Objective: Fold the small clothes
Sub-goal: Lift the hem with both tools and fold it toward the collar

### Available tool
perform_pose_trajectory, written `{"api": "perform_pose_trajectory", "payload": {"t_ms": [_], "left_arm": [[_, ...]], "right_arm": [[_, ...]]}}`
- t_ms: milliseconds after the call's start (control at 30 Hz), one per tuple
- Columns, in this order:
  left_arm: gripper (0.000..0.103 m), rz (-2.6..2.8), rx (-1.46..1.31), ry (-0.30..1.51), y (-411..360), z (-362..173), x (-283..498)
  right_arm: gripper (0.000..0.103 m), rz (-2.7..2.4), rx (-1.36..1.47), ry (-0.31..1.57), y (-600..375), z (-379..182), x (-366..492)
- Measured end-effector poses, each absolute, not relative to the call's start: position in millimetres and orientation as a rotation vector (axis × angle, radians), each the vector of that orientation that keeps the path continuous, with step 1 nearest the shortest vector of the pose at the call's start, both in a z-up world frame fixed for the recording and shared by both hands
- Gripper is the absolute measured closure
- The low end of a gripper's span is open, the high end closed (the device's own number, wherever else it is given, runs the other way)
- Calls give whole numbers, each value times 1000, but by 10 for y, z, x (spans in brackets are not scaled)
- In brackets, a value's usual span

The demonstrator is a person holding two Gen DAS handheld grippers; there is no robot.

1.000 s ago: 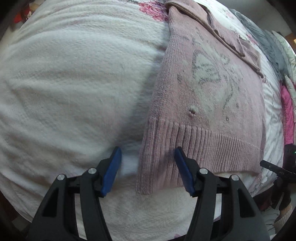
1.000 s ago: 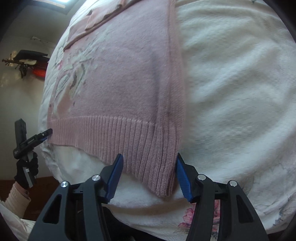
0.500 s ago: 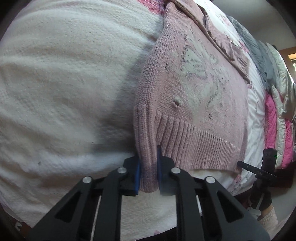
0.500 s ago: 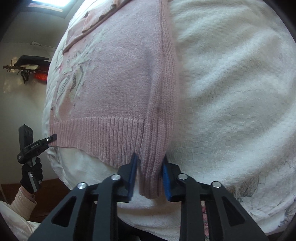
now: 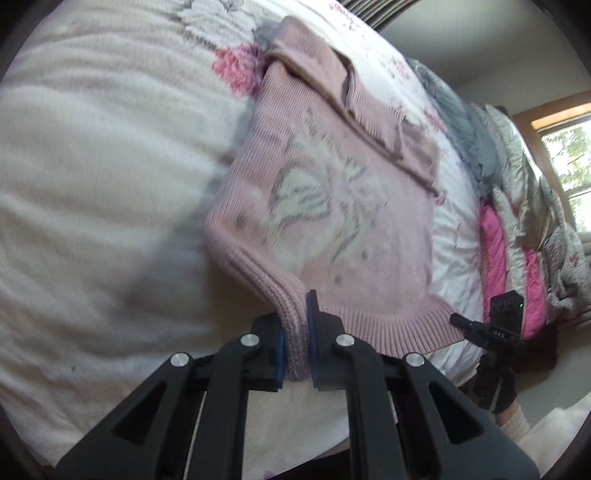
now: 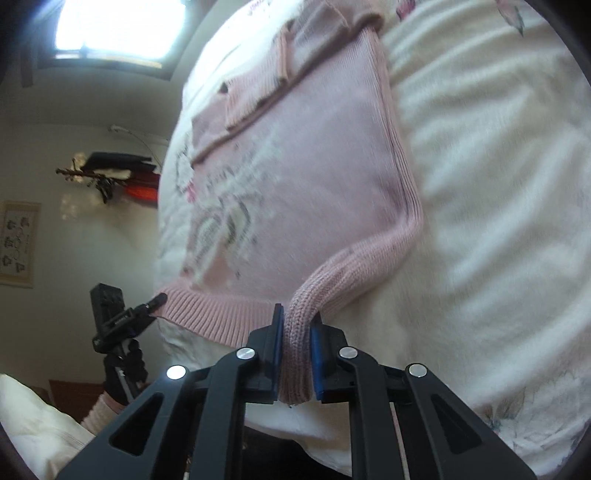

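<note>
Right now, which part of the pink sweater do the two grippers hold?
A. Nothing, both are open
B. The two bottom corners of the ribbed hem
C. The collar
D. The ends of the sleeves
B: the left gripper and the right gripper are each shut on a ribbed hem corner of the pink sweater.

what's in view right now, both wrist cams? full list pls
sweater: 1, pink with pale knit motif, flat on the bed, sleeves folded across the top, both hem corners pinched and raised
blanket: 1, white, covering the bed
bedding pile: 1, grey, silver and hot pink, far edge of the bed
window: 1, bright, behind the bed
wall picture: 1, pale, on the wall
left gripper: 1, black with blue pads, shut on the hem
right gripper: 1, same, shut on the hem
</note>
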State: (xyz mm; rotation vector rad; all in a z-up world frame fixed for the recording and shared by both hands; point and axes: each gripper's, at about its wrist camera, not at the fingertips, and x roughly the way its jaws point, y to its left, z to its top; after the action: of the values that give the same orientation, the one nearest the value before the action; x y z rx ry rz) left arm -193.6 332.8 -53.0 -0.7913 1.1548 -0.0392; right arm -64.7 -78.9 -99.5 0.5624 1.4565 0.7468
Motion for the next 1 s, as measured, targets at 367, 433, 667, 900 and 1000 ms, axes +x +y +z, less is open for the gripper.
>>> {"api": "perform_pose_trajectory", "payload": {"t_ms": [367,433,667,900,1000], "left_arm": [[95,-50,-781,1059,3556,-499,-1146],[95,-40,-773,1053,3616,-543,-1022],[95,12,-780,1058,3833,-815,-549],[91,17,-873,1080,4030,-938,-468],[90,18,-904,1074,4088,-918,-532]], "right_arm": [[91,687,660,1366,-835,-948,125],[91,665,698,1373,-867,-1028,255],[90,572,743,1405,-934,-1336,648],[82,536,744,1438,-900,-1541,881],[67,528,732,1430,-940,-1498,902]]}}
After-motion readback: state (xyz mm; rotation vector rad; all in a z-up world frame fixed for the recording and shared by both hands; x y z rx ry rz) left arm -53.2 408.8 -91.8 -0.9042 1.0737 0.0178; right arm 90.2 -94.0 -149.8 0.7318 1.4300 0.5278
